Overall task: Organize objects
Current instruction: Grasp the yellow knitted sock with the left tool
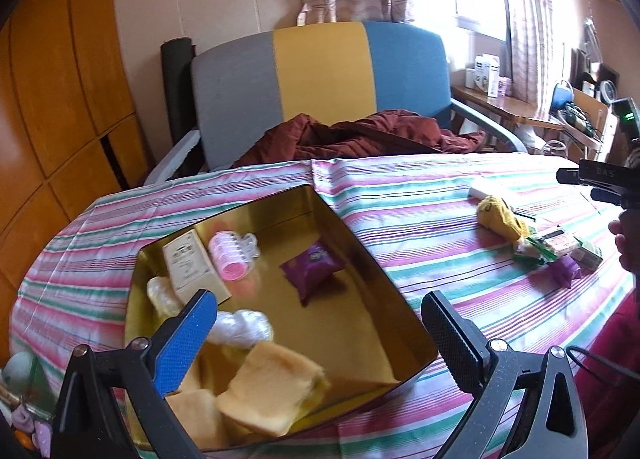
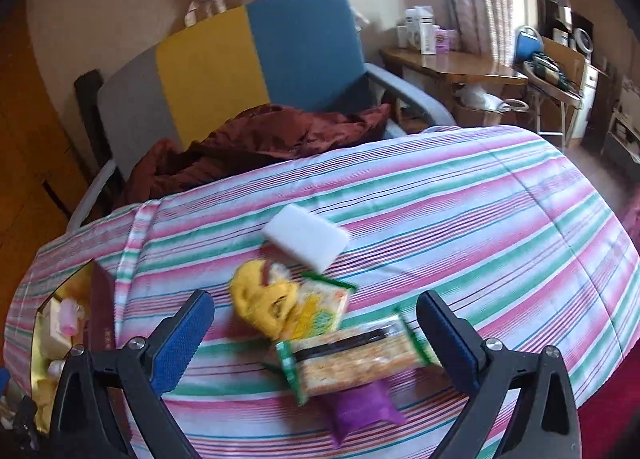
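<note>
Left gripper (image 1: 320, 323) spread wide, empty, hanging over the near half of the gold tin (image 1: 404, 299). Right gripper (image 2: 316, 323) likewise spread wide, gripping nothing, poised above the loose pile on the striped tablecloth (image 2: 480, 219).

Inside the tin: cream box (image 1: 194, 265) and pink roller (image 1: 230, 255) toward the far-left corner, purple packet (image 1: 312, 265) near the middle, white wrapped piece (image 1: 240, 325) just beside the left finger, bread slices (image 1: 272, 387) crowding the near-left corner. Bare gold floor along the tin's right wall and far edge.

Still out on the cloth: white sponge block (image 2: 306, 237) furthest back, yellow soft toy (image 2: 264, 299) touching a green-edged snack pack (image 2: 324, 305), cracker packet (image 2: 352, 363) lying across between the right fingers, purple pouch (image 2: 360, 407) partly under it.

Wide stretch of uncluttered cloth right of the pile, out to the table's far rounded edge. Tin's dark outer wall at the far left of the right view, well apart from the pile. Striped chair (image 1: 320, 83) with brown cloth (image 1: 360, 135) pressed against the table's far edge.
</note>
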{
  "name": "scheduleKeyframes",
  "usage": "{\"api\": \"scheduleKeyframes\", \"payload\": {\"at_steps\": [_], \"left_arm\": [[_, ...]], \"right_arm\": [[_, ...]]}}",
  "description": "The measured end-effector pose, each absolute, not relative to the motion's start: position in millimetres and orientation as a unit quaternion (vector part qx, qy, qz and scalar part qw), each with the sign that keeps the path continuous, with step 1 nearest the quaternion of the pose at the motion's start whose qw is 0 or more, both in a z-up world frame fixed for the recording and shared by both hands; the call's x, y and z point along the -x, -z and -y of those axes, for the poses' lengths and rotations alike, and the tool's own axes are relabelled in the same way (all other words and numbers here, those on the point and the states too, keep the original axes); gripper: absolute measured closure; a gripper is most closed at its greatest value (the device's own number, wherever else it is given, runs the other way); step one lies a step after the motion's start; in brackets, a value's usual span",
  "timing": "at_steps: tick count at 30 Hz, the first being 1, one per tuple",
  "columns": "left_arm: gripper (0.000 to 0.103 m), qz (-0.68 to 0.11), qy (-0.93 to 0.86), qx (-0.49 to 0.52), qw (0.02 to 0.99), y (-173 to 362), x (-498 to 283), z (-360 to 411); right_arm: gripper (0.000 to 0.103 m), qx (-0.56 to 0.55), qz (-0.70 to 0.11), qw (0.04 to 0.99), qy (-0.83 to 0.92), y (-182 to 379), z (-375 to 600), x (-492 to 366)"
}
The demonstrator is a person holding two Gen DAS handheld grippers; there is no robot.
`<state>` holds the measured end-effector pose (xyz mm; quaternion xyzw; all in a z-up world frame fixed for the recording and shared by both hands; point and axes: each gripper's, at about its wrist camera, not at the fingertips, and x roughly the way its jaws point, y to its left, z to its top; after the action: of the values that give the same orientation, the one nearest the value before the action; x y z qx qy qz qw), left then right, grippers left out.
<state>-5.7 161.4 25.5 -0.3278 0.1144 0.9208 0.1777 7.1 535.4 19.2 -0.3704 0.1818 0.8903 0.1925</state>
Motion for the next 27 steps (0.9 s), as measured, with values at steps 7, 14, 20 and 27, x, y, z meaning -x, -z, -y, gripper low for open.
{"api": "scheduleKeyframes", "payload": {"at_steps": [7,14,20,27], "left_arm": [[0.000,-0.108,-0.904,0.349,0.223,-21.1,13.4,-194.0],[0.000,-0.112,-0.880,0.369,0.276,-14.5,14.9,-238.2],[0.000,-0.115,-0.858,0.396,0.308,-2.3,24.2,-273.4],[0.003,-0.093,-0.832,0.443,0.321,15.2,59.1,-315.6]], "right_arm": [[0.000,0.346,-0.319,0.255,-0.844,10.1,-599.7,-33.4],[0.000,0.340,-0.349,0.259,-0.834,14.5,-610.8,-40.2],[0.000,0.329,-0.368,0.258,-0.831,14.6,-613.9,-43.9],[0.000,0.335,-0.366,0.242,-0.834,14.3,-610.7,-40.3]]}}
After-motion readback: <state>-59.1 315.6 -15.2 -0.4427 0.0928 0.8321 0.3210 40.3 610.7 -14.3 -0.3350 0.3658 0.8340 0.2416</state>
